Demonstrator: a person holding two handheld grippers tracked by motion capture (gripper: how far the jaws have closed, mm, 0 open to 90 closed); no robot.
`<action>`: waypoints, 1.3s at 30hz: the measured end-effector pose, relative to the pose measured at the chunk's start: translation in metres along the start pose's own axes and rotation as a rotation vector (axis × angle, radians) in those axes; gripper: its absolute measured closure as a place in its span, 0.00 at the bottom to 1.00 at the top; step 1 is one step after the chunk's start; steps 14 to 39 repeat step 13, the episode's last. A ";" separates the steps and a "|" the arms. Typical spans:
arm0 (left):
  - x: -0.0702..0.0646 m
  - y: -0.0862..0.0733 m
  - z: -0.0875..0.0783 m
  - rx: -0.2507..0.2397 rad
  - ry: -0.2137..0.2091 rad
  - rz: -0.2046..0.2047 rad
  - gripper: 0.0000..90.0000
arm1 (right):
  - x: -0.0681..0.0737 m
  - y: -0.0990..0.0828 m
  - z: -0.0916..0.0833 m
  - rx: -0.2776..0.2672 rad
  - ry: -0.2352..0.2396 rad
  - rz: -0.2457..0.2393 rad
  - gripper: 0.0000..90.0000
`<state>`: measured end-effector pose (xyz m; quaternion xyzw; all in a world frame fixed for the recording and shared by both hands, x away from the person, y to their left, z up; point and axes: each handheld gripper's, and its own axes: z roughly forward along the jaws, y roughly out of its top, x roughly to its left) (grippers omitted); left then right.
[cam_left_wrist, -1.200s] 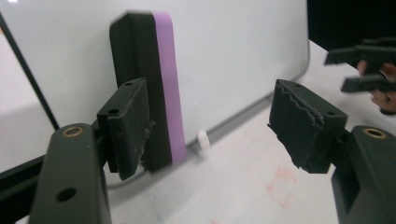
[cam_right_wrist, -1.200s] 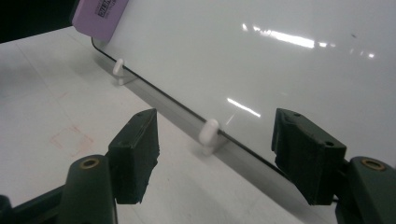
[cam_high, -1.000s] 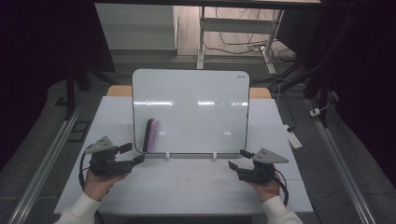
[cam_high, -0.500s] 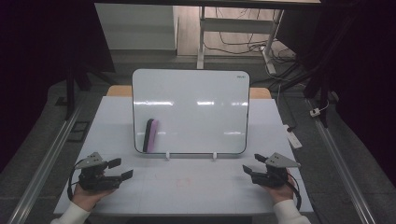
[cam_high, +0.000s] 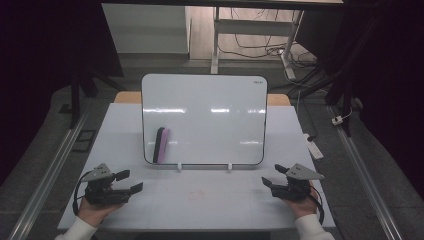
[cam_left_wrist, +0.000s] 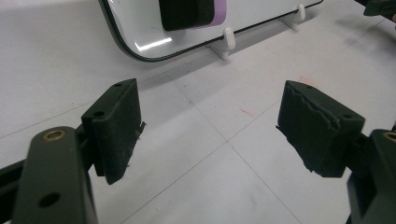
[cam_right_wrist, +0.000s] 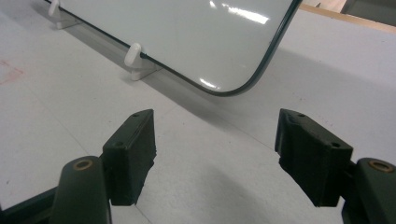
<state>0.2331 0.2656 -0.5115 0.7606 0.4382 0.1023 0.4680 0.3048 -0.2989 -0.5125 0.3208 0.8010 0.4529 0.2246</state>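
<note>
While one whiteboard (cam_high: 204, 119) holds one eraser (cam_high: 160, 145), left tool (cam_high: 129, 182) and right tool (cam_high: 273, 176) gape wide

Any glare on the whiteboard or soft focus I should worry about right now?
High view: dim surroundings, with light streaks reflected across the whiteboard. Left gripper view: a bright reflection near the board's lower corner, and the eraser is cut off at the top edge. Right gripper view: glints on the board, which casts a soft shadow on the table.

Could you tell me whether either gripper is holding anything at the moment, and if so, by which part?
Nothing is held: the left gripper and right gripper are both open and empty.
</note>
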 end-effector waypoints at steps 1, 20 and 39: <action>0.000 0.000 0.000 0.002 0.000 0.001 0.25 | 0.001 0.000 0.000 0.002 0.001 -0.004 0.32; 0.004 0.000 0.000 0.002 0.006 -0.018 0.24 | 0.000 0.001 -0.001 -0.007 -0.002 -0.007 0.32; 0.004 0.000 0.000 0.002 0.006 -0.018 0.24 | 0.000 0.001 -0.001 -0.007 -0.002 -0.007 0.32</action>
